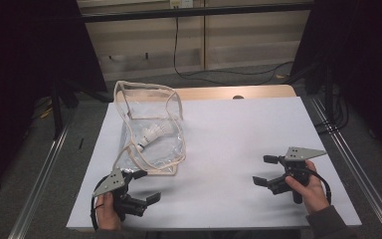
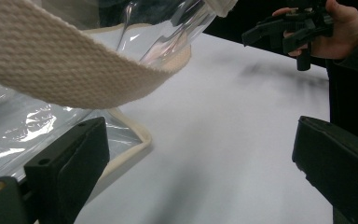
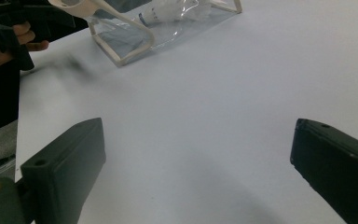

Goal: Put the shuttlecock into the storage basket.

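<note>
Two tools hover over the white surface (image 1: 238,144), both with jaws spread wide and gripping nothing. A clear bag (image 1: 149,129) with cream webbing trim lies on the surface, and a white shuttlecock (image 1: 151,134) rests inside it. The left tool (image 1: 142,186) sits just beside the bag's near corner, with the bag's cream strap (image 2: 70,70) hanging close before its jaws. The right tool (image 1: 266,170) is well apart from the bag, over bare surface.
</note>
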{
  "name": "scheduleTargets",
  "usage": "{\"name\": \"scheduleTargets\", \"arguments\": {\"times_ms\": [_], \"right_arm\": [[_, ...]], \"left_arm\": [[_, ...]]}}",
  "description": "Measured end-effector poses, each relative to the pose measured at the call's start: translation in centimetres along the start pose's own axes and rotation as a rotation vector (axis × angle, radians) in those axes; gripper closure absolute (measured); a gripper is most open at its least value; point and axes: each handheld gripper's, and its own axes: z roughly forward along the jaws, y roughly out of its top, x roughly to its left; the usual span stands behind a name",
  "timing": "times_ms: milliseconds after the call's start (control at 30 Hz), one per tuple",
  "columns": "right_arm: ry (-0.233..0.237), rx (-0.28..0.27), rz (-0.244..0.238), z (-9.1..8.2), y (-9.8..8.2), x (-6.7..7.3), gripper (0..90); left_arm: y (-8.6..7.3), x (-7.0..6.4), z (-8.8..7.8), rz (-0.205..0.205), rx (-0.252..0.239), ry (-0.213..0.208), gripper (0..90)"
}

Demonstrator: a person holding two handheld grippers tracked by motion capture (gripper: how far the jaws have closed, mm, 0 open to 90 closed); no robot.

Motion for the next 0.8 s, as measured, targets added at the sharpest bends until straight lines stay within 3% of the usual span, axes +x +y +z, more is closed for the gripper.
{"name": "scheduleTargets", "arguments": {"times_ms": [800], "right_arm": [[0.001, -0.004, -0.015, -0.4, -1.1, 0.1, 3.1]], "left_arm": [[0.1, 0.0, 0.1, 0.004, 0.002, -0.003, 3.7]]}}
